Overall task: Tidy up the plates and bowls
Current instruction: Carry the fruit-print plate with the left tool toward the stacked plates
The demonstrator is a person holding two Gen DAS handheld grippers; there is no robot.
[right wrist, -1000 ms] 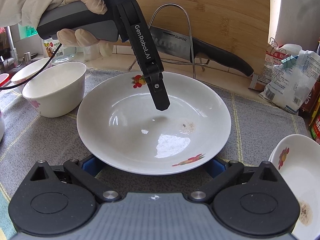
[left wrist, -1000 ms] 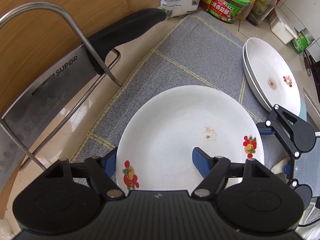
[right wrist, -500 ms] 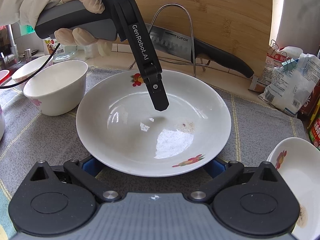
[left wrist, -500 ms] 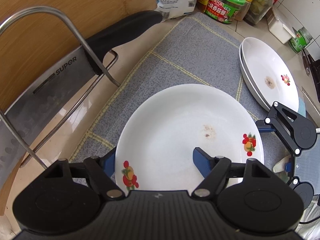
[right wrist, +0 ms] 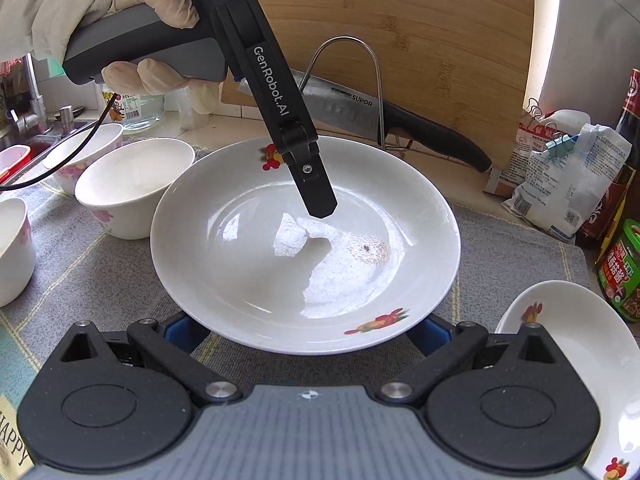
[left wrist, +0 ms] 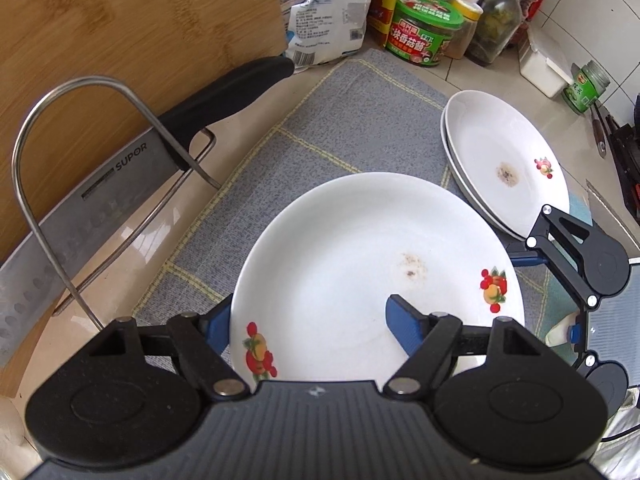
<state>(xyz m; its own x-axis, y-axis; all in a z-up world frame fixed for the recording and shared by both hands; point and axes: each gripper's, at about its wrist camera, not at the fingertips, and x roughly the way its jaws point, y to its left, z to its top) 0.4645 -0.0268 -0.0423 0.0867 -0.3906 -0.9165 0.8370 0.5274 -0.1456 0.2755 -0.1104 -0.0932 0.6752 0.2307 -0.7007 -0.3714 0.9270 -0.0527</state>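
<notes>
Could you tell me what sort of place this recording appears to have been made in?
Most likely a home kitchen counter: a cleaver rests in a wire rack against a wooden cutting board, sauce bottles and jars stand by a tiled wall, and used plates lie on a grey mat.

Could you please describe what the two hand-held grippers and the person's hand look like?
Each hand-held gripper has black linkage arms with silver pivot screws, blue finger pads, and a ribbed grey body. The left hand-held gripper has a dark grey handle, white "GenRobot.AI" lettering and a trailing black cable. The hand wears a cream glove and pale sleeve.
</notes>
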